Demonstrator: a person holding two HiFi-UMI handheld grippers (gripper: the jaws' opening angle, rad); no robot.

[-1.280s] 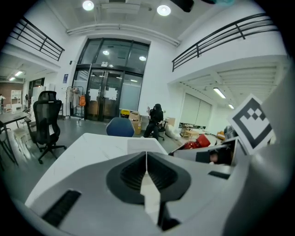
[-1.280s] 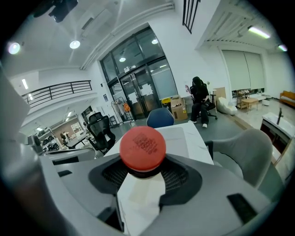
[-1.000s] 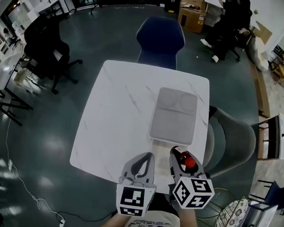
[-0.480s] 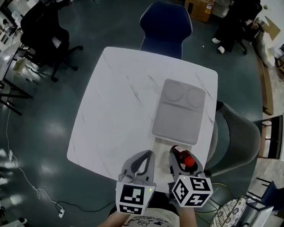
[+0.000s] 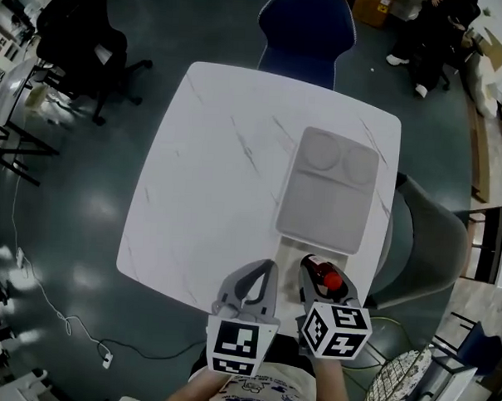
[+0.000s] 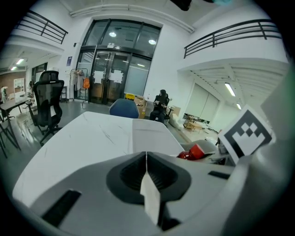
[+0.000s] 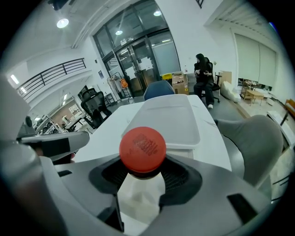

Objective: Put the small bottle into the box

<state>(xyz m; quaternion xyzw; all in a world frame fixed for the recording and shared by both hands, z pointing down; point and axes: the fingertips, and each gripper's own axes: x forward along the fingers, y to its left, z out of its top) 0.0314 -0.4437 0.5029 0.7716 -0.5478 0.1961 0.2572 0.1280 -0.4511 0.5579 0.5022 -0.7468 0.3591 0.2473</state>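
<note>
A small dark bottle with a red cap [image 5: 325,278] is clamped in my right gripper [image 5: 318,281] at the table's near edge. In the right gripper view the red cap [image 7: 142,147] sits between the two jaws, facing the camera. The box [image 5: 329,191], grey-white with its lid on, lies flat on the white table [image 5: 210,177], just beyond the bottle; the box [image 7: 168,120] fills the middle of the right gripper view. My left gripper [image 5: 249,287] hangs beside the right one, jaws pressed together on nothing. The left gripper [image 6: 146,173] view shows the bottle [image 6: 195,152] off to its right.
A blue chair [image 5: 307,28] stands at the table's far side and a grey chair [image 5: 428,245] at its right side. Black office chairs [image 5: 79,43] stand on the dark floor to the left. A person [image 7: 201,73] sits far off behind the table.
The head view has shifted, so the table and box sit lower-right and closer. Both grippers keep their hold and position near the table's near edge.
</note>
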